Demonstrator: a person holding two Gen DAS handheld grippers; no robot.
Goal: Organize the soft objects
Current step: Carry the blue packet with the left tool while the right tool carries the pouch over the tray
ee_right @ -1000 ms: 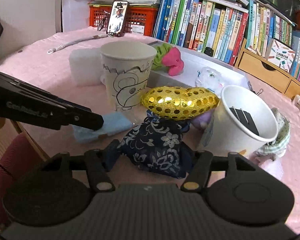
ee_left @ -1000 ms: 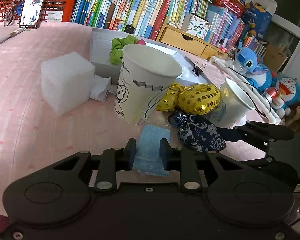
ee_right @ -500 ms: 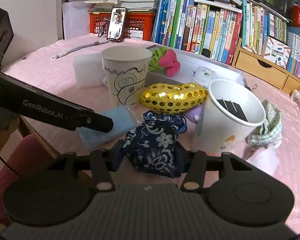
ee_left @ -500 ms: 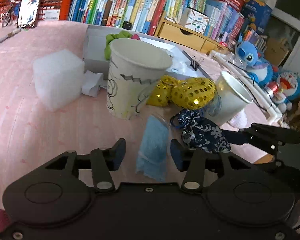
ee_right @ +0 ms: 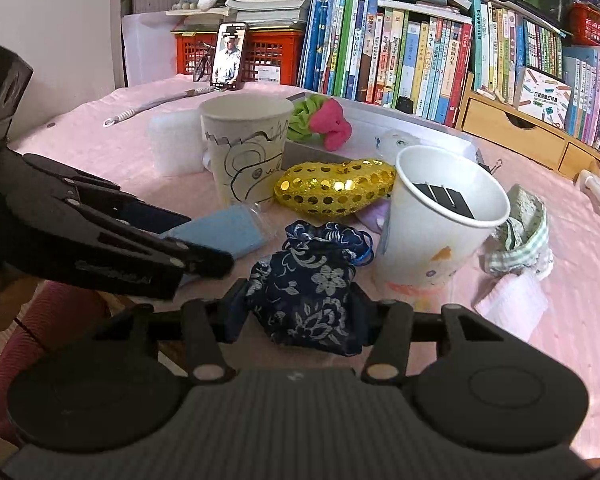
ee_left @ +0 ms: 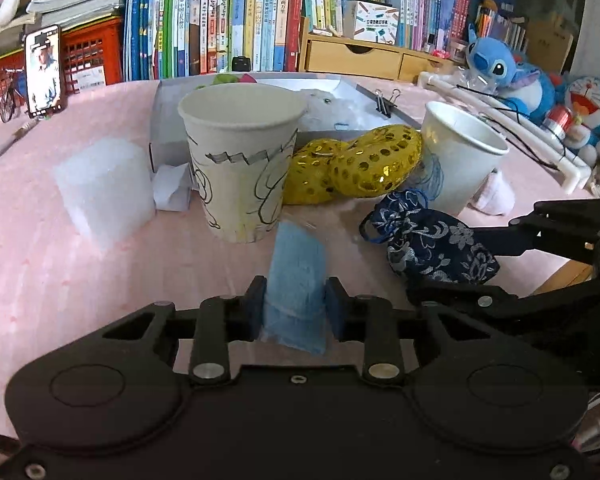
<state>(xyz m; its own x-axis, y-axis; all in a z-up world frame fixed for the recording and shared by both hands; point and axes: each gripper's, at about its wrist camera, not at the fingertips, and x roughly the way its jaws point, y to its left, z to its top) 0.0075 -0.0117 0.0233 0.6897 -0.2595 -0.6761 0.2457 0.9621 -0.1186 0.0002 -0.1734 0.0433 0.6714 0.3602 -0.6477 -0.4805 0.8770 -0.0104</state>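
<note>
Left gripper [ee_left: 295, 307] closing around blue cloth [ee_left: 298, 276] (right gripper [ee_right: 298, 312] clamping floral pouch [ee_right: 306, 288]) near table edge.

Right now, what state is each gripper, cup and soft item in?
left gripper: closing, pads on the blue sponge cloth
right gripper: shut on the navy floral pouch
doodled paper cup: upright, looks empty
white paper cup: upright, black clips inside
gold sequin pouch: lying between the cups
</note>
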